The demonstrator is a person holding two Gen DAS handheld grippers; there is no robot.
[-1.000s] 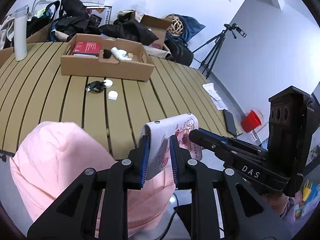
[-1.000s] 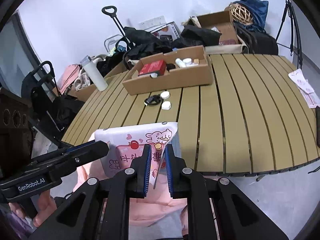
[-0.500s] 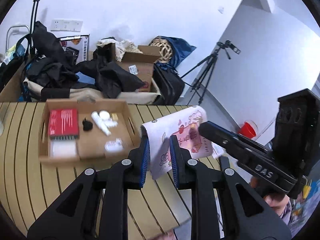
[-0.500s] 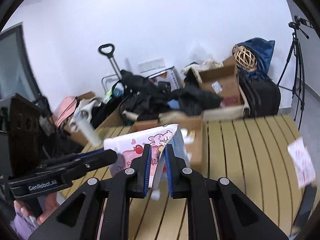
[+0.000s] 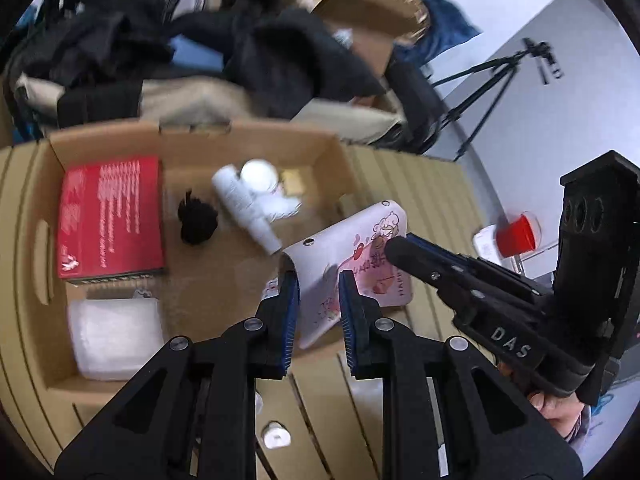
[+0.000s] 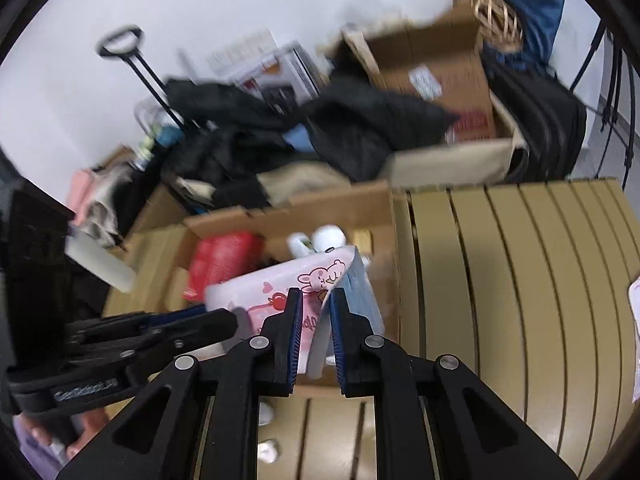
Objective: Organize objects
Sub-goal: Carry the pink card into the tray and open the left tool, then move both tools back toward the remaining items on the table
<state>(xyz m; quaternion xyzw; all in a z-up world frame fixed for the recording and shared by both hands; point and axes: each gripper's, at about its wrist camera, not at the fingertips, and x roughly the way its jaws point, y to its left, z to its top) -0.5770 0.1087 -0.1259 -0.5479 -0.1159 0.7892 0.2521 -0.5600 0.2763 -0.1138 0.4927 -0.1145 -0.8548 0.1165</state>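
Note:
A pink-and-white pouch (image 5: 360, 240) with a cartoon rabbit print hangs over the right end of an open cardboard box (image 5: 192, 136). My left gripper (image 5: 316, 284) is shut on its near-left edge. My right gripper (image 5: 396, 246) comes in from the right and pinches the printed face. In the right wrist view the pouch (image 6: 272, 284) sits between the blue pads of the right gripper (image 6: 316, 300), which is shut on its corner; a bluish inner layer shows beside it. The left gripper (image 6: 224, 320) grips it from the left. The box (image 6: 288, 208) lies just below.
Inside the box lie a red carton (image 5: 110, 216), a black fuzzy lump (image 5: 196, 224), white bottles (image 5: 244, 208) and a white padded packet (image 5: 114, 336). Small white caps (image 5: 276, 436) sit on the slatted table (image 6: 520, 280). Dark clothes (image 5: 280, 48) and boxes pile up behind; a tripod (image 5: 492, 80) stands right.
Both grippers have carried the pouch forward from the table's near edge to above the box. The pink garment under it has dropped out of view. Both grips look unchanged.

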